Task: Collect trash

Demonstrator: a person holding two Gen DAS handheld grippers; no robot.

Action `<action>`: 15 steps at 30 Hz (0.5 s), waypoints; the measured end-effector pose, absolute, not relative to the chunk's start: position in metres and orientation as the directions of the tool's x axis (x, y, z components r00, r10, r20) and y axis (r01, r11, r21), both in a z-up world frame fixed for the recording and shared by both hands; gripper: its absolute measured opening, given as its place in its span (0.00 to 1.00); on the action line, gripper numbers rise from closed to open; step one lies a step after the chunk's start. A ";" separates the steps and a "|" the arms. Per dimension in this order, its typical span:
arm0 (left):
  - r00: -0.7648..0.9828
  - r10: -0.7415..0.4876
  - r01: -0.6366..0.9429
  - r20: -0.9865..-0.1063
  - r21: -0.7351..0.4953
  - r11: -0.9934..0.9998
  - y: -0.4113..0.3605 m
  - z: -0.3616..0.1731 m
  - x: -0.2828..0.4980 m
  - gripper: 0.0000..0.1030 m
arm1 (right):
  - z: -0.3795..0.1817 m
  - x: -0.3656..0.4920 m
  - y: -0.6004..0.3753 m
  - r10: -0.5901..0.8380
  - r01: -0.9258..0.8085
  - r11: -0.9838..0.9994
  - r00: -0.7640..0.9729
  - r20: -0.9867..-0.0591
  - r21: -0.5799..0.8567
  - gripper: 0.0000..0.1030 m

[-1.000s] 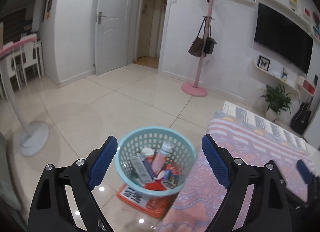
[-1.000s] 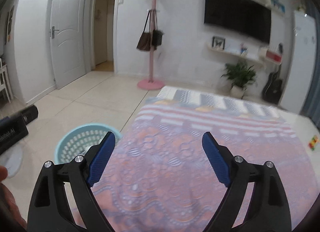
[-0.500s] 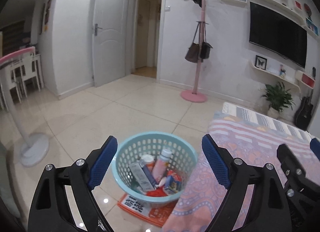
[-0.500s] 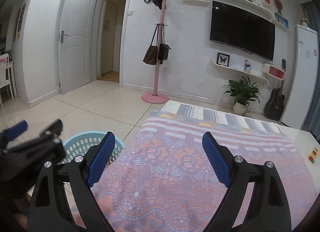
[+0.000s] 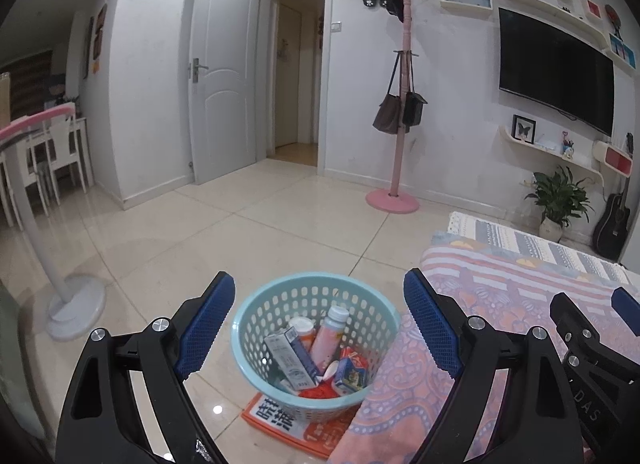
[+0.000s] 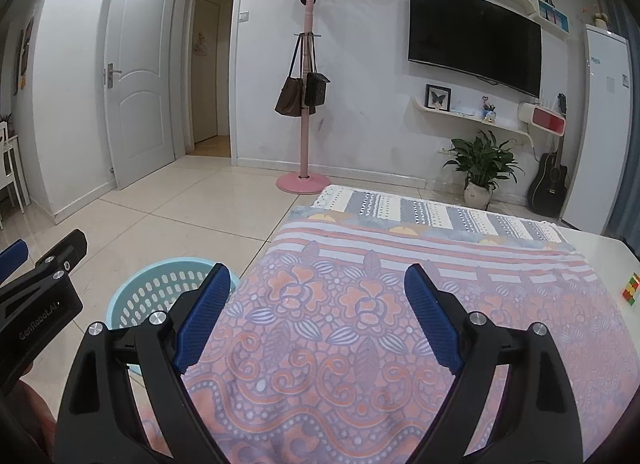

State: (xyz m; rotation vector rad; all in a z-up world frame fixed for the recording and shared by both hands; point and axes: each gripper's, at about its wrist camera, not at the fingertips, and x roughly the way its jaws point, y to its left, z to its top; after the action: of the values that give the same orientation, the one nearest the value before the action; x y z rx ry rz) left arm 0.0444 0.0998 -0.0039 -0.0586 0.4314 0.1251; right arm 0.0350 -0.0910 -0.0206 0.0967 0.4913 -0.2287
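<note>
Teal basket [image 5: 316, 340] on the floor, left of the patterned counter [image 6: 400, 324], holding a carton [image 5: 290, 356], pink bottle [image 5: 326, 338] and small box [image 5: 352, 374]; deeper items unclear. Left gripper [image 5: 318, 328] and right gripper [image 6: 316, 316] both spread, empty.

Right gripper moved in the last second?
Yes. In its own view the TV and coat stand sit lower now, so the right gripper has tilted up; jaws open.
</note>
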 end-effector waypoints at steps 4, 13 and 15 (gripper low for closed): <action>0.903 0.116 -0.141 -0.414 -0.029 0.990 0.101 -0.004 0.043 0.86 | -0.020 0.035 -0.092 -0.193 0.240 0.970 0.857 -0.478 0.040 0.82; 0.902 0.122 -0.149 -0.414 -0.034 0.988 0.102 -0.003 0.043 0.88 | -0.021 0.038 -0.093 -0.186 0.240 0.969 0.855 -0.485 0.051 0.82; 0.903 0.125 -0.151 -0.411 -0.031 0.988 0.102 -0.003 0.042 0.88 | -0.021 0.038 -0.094 -0.186 0.240 0.970 0.854 -0.486 0.051 0.82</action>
State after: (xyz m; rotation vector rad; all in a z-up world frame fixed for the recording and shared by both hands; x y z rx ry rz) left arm 0.0421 0.1021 -0.0034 -0.0631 0.4209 0.1431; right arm 0.0383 -0.0936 -0.0212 0.1109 0.4989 -0.2241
